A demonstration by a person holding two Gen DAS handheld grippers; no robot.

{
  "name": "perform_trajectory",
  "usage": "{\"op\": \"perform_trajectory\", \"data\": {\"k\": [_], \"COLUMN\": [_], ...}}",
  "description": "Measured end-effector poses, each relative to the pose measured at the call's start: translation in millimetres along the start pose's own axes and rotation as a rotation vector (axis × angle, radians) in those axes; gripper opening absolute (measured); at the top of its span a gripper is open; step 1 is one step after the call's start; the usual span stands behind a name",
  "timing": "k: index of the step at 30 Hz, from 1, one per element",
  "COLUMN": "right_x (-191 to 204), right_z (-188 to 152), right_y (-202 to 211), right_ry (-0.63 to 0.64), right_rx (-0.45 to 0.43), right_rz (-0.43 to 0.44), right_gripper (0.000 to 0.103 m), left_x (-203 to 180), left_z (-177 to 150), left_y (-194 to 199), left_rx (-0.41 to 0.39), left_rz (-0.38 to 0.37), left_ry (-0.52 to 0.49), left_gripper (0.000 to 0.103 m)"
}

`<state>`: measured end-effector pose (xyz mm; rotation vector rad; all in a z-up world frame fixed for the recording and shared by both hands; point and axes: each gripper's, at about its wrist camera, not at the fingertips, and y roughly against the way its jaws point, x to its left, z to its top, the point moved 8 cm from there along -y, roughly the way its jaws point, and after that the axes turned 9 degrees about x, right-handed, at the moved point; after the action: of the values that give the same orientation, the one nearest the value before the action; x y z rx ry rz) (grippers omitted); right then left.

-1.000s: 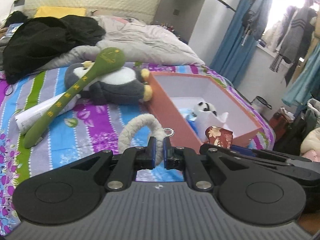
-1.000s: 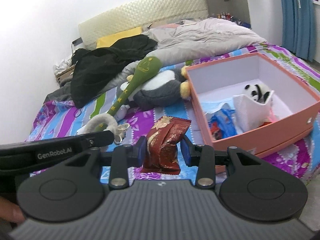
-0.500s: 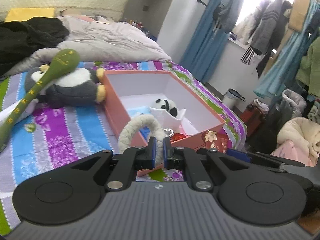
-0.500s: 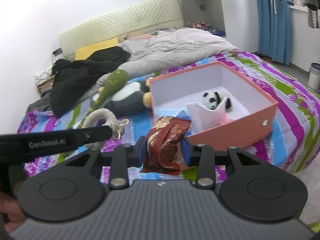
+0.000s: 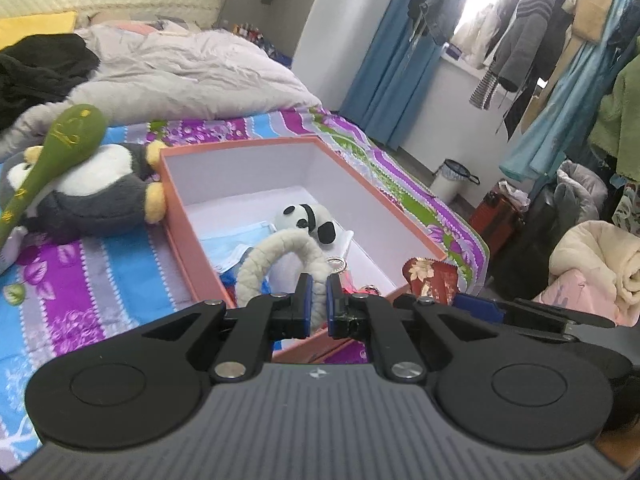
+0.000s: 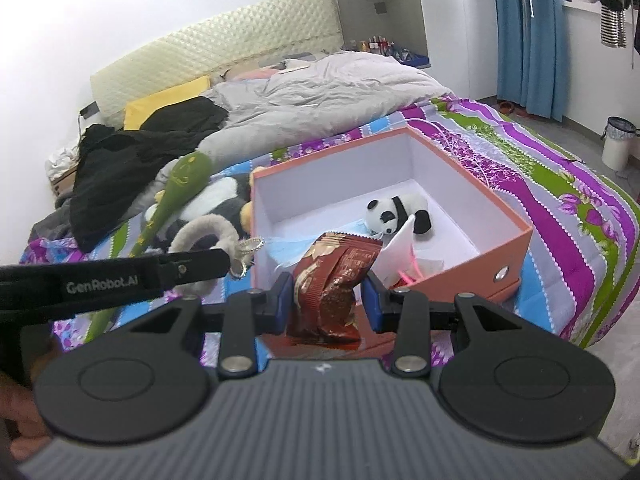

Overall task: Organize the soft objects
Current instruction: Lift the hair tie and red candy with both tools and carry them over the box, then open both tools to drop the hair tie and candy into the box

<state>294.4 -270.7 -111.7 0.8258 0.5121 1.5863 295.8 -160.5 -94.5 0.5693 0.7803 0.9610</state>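
Over the orange box point(image 6: 516, 236): fuzzy ring keychain point(image 5: 276, 256) pinched by left gripper point(image 5: 316, 304), red snack packet point(image 6: 332, 284) clamped by right gripper point(image 6: 326, 300). Already boxed: panda plush point(image 6: 396, 212). Left outside: penguin plush point(image 5: 92, 192), green plush club point(image 5: 52, 152).

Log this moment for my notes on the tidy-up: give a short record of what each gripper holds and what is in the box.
left gripper: shut on fluffy ring
right gripper: shut on red snack packet
orange box: open, on the striped bedspread
in box: panda plush, blue face mask
beside box: penguin plush
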Motion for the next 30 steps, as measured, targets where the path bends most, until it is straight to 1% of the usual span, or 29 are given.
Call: {"op": "perform_trajectory", "data": {"k": [5, 10, 16, 21, 22, 24, 25, 26, 28, 30], "right_x": [-16.7, -33.5, -50.7, -60.1, -61.3, -63.1, -63.1, -63.1, -63.8, -63.4], "right_z": [16.1, 29.0, 37.6, 40.2, 40.3, 40.6, 40.9, 41.2, 42.1, 42.8], "right_y": [-32.3, -68.2, -104.1, -125.6, -127.8, -130.0, -129.6, -128.9, -127.6, -124.0], "right_ry": [-0.017, -0.036, -0.053, -0.076, -0.08, -0.082, -0.077, -0.074, -0.078, -0.083], "right_rx": [0.045, 0.099, 0.158, 0.191, 0.197, 0.201, 0.198, 0.197, 0.194, 0.19], "right_rz": [-0.008, -0.026, -0.047, -0.043, -0.043, -0.047, -0.049, -0.05, -0.051, -0.05], "right_gripper": [0.041, 0.041, 0.041, 0.04, 0.042, 0.056, 0.059, 0.062, 0.066, 0.066], "left_x": [6.1, 15.4, 27.7, 35.9, 39.4, 44.2, 44.7, 45.5, 44.6, 41.6], "left_z": [29.4, 52.6, 63.4, 67.6, 67.7, 68.7, 68.7, 69.0, 69.0, 69.2], "left_y": [-33.6, -74.2, -123.3, -149.0, -152.9, -157.7, -157.1, -157.0, -153.1, -146.3], "left_rx": [0.028, 0.089, 0.164, 0.204, 0.213, 0.224, 0.223, 0.221, 0.212, 0.2], "left_rz": [0.001, 0.002, -0.005, 0.004, 0.018, 0.021, 0.018, 0.018, 0.025, 0.024], "left_ry": [-0.006, -0.005, 0.01, 0.004, 0.009, 0.02, 0.024, 0.025, 0.021, 0.011], "left_gripper": [0.009, 0.009, 0.009, 0.01, 0.01, 0.01, 0.01, 0.015, 0.021, 0.021]}}
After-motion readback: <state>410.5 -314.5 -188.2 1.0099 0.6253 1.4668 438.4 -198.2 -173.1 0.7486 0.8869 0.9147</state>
